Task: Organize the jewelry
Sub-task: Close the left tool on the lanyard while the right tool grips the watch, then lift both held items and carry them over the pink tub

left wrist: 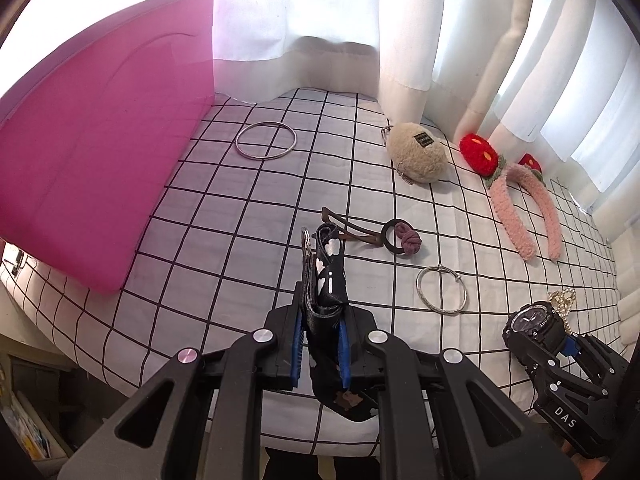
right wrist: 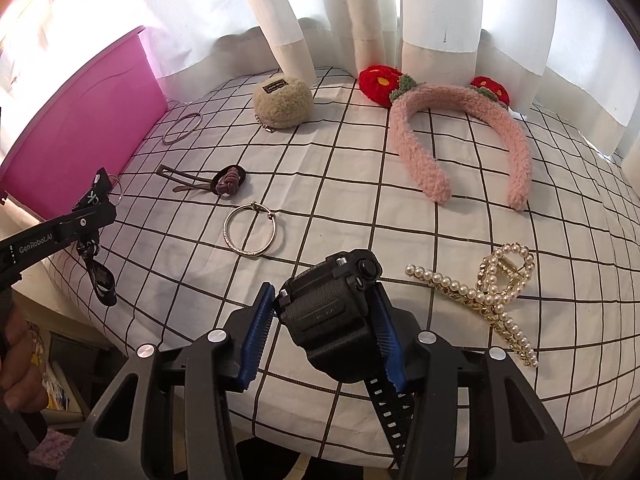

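My left gripper (left wrist: 322, 320) is shut on a black strap keychain (left wrist: 328, 280) with white marks and a metal ring, held above the checked cloth; it also shows in the right wrist view (right wrist: 90, 216). My right gripper (right wrist: 326, 308) is shut on a black watch (right wrist: 332, 304), also seen in the left wrist view (left wrist: 536, 324). On the cloth lie a silver bracelet (right wrist: 250, 234), a thin bangle (left wrist: 266, 140), a purple hair tie with a brown clip (right wrist: 228, 182), a pearl claw clip (right wrist: 492, 288) and a pink headband (right wrist: 460, 136).
A pink box (left wrist: 92, 152) stands at the left on the checked cloth (right wrist: 340, 184). A beige fluffy pouch (right wrist: 282, 100) lies at the back. White curtains (right wrist: 360, 12) hang behind. The table edge drops off near both grippers.
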Available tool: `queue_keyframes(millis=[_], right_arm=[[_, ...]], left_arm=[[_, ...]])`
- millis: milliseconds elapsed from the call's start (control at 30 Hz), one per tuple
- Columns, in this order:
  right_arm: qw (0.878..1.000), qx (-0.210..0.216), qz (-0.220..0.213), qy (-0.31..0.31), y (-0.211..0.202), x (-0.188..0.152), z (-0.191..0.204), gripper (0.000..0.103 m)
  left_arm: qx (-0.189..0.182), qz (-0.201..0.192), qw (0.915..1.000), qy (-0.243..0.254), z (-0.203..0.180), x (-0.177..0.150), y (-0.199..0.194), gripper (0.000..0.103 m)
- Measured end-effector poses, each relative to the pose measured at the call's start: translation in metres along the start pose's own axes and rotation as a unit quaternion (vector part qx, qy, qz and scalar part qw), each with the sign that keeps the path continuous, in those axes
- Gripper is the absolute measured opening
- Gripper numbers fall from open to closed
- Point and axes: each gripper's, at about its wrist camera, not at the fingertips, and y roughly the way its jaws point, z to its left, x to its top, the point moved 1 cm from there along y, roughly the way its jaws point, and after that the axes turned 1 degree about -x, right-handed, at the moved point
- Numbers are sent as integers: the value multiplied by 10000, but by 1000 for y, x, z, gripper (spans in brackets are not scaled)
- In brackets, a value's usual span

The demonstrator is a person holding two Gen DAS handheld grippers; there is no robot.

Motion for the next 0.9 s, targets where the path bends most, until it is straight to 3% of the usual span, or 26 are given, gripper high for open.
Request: queue_keyframes(millis=[500,900], right_arm=[[9992,266,-306,28,-14,13,-1,45],[9962,394,-766,-98,-37,44,7,45]], left_arm=[[-29,-134,9999,4,-1,4,-14,14],[-48,-445,9990,37,-3,21,-41,14]])
